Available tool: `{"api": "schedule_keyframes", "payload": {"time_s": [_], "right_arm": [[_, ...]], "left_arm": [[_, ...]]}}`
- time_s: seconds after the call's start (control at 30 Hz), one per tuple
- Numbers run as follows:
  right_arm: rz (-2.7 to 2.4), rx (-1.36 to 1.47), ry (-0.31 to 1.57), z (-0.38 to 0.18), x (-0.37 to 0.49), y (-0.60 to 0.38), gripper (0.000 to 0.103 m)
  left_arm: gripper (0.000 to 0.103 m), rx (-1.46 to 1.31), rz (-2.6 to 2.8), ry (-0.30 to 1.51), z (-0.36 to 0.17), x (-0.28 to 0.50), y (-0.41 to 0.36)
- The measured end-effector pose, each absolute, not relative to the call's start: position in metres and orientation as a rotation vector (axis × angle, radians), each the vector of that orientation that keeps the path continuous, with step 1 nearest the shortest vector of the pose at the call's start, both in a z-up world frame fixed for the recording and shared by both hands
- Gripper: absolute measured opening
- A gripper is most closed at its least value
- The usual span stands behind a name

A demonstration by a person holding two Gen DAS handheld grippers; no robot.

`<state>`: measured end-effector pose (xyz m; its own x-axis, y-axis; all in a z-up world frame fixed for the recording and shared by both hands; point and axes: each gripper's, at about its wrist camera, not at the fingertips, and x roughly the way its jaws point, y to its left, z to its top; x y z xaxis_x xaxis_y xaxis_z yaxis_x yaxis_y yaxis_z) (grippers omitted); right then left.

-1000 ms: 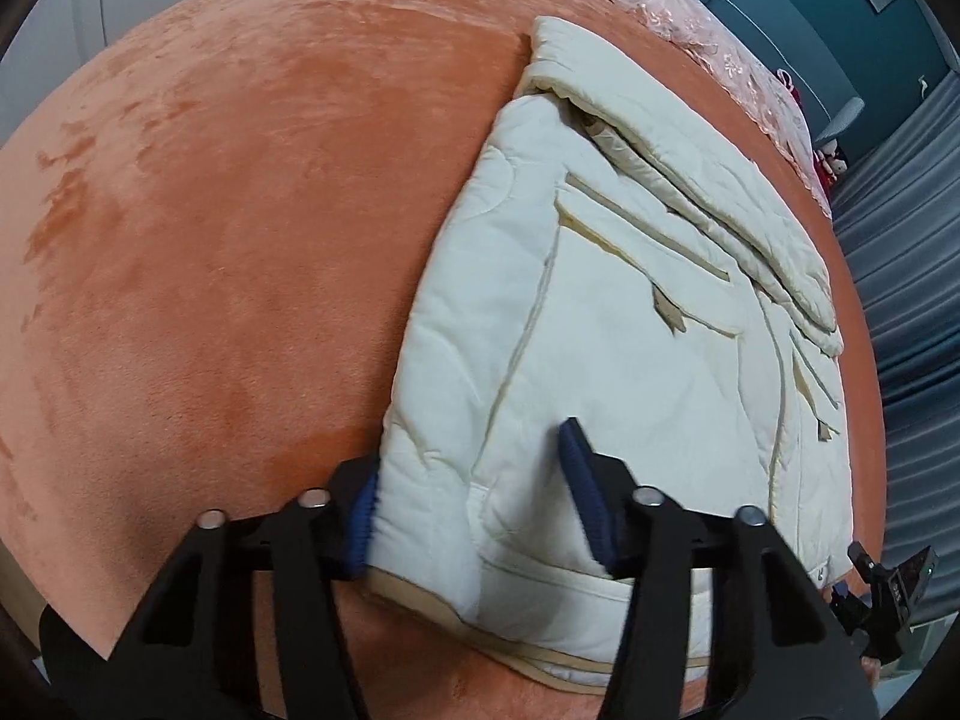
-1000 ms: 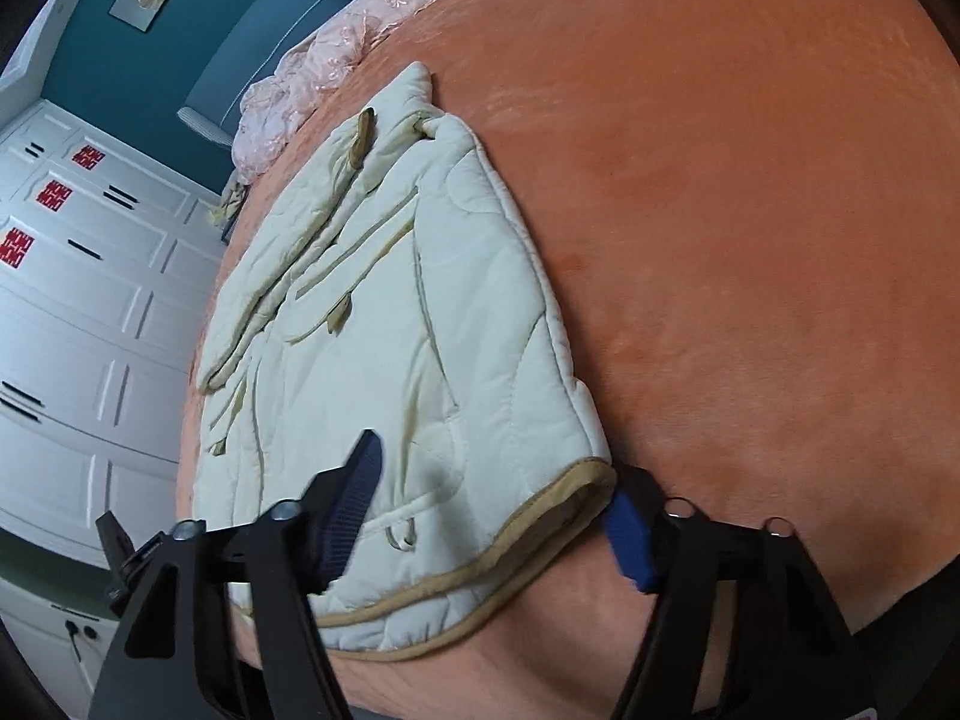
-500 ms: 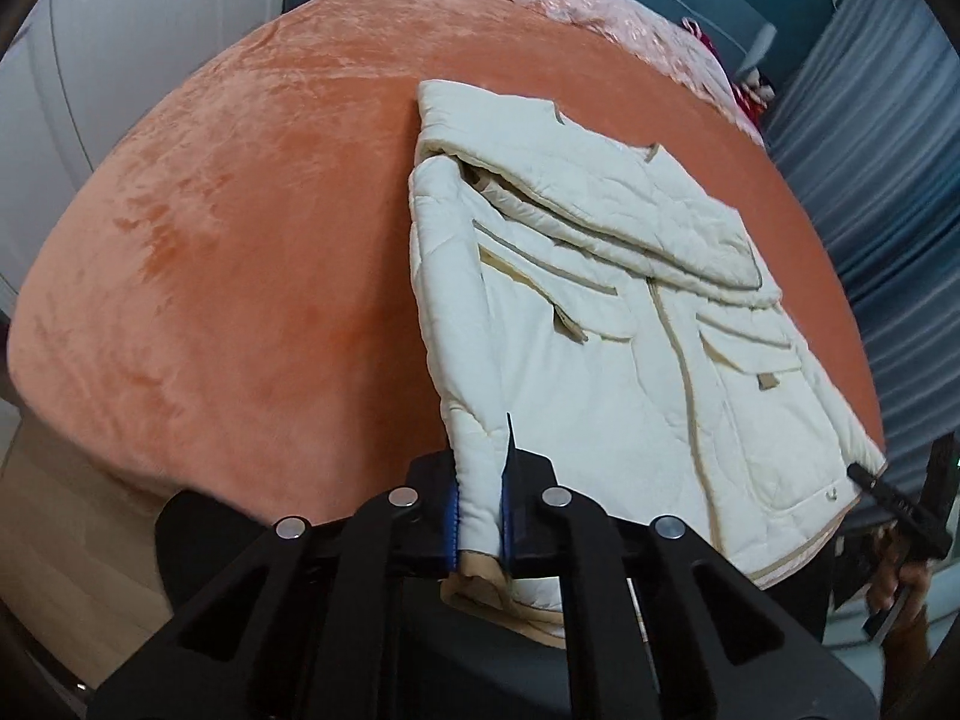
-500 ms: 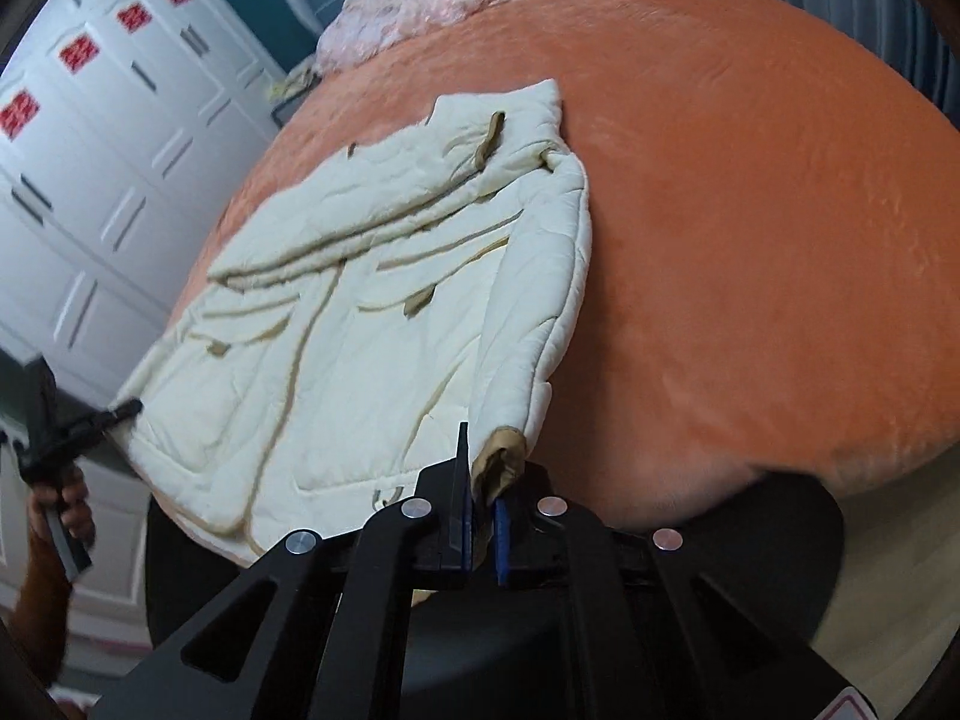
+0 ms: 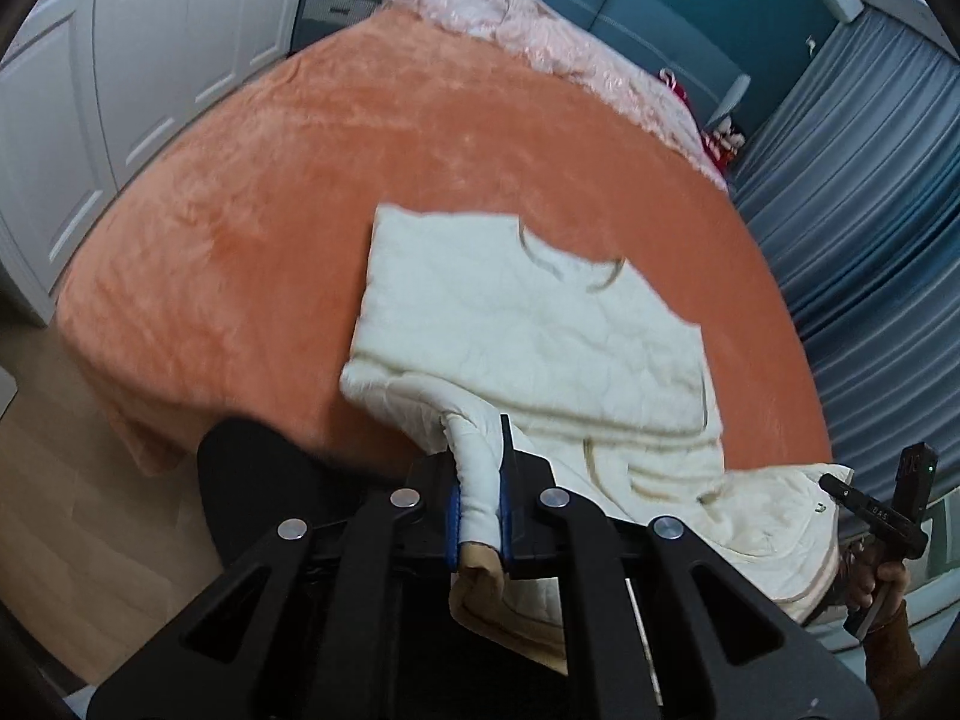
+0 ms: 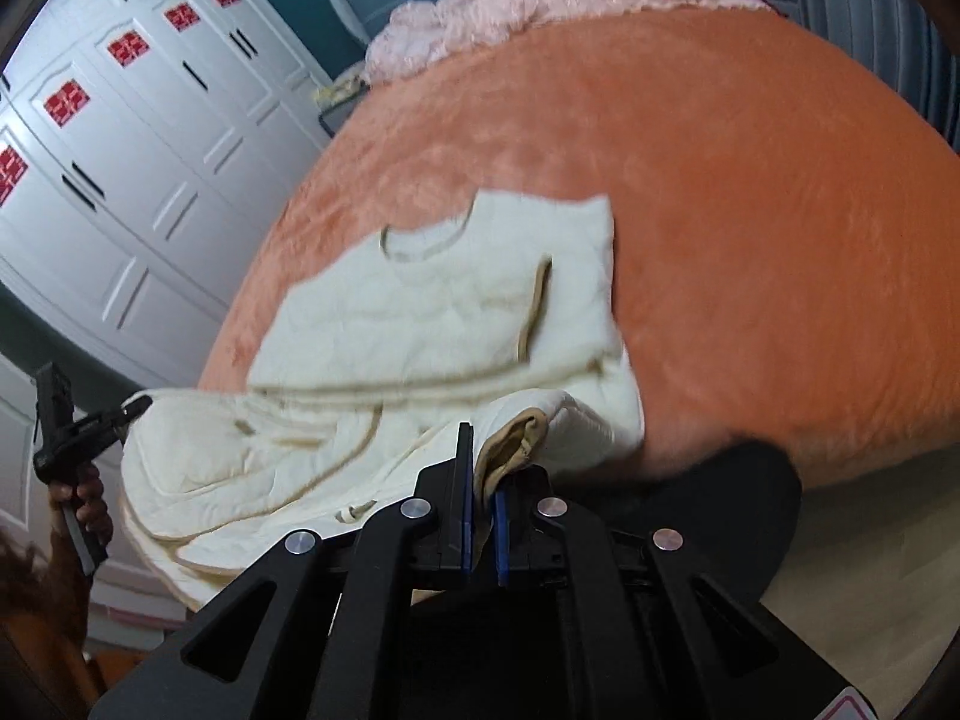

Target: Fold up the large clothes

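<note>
Both grippers, left (image 5: 480,504) and right (image 6: 483,516), are clamped narrowly on the near hem corners of the cream jacket (image 5: 528,324), whose collar points far.

My left gripper (image 5: 480,504) pinches the hem of a cream quilted jacket (image 5: 528,324), lifted over an orange plush bedspread (image 5: 252,228); white wardrobe doors (image 5: 90,72) stand behind.

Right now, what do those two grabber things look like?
Both look alike. The left gripper and right gripper have angular black plastic frames with cut-out slots, round silver bolt heads and thin blue pads inside the fingers. No cables or sleeves show.
</note>
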<state>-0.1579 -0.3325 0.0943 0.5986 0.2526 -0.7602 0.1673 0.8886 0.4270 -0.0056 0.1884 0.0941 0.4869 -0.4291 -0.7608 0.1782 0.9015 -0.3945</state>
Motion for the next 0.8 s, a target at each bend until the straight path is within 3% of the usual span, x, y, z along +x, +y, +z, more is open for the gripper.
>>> {"api": "schedule_keyframes", "payload": {"time_s": [0.23, 0.43, 0.53, 0.6, 0.8], "right_arm": [[-0.074, 0.657, 0.728, 0.076, -0.040, -0.373, 0.006], [-0.158, 0.636, 0.671, 0.056, 0.011, -0.366, 0.017], [-0.156, 0.691, 0.592, 0.054, 0.007, -0.369, 0.035], [-0.188, 0.686, 0.522, 0.059, 0.001, -0.372, 0.057], [-0.222, 0.685, 0.482, 0.063, -0.015, -0.388, 0.063]], "left_arm": [[0.009, -0.241, -0.270, 0.840, 0.084, 0.104, 0.148], [0.012, -0.148, -0.177, 0.841, 0.043, 0.170, 0.119], [0.013, -0.157, -0.173, 0.859, 0.038, 0.179, 0.119], [0.015, -0.214, -0.205, 0.856, 0.039, 0.180, 0.126], [0.022, -0.290, -0.242, 0.779, 0.050, 0.177, 0.135]]}}
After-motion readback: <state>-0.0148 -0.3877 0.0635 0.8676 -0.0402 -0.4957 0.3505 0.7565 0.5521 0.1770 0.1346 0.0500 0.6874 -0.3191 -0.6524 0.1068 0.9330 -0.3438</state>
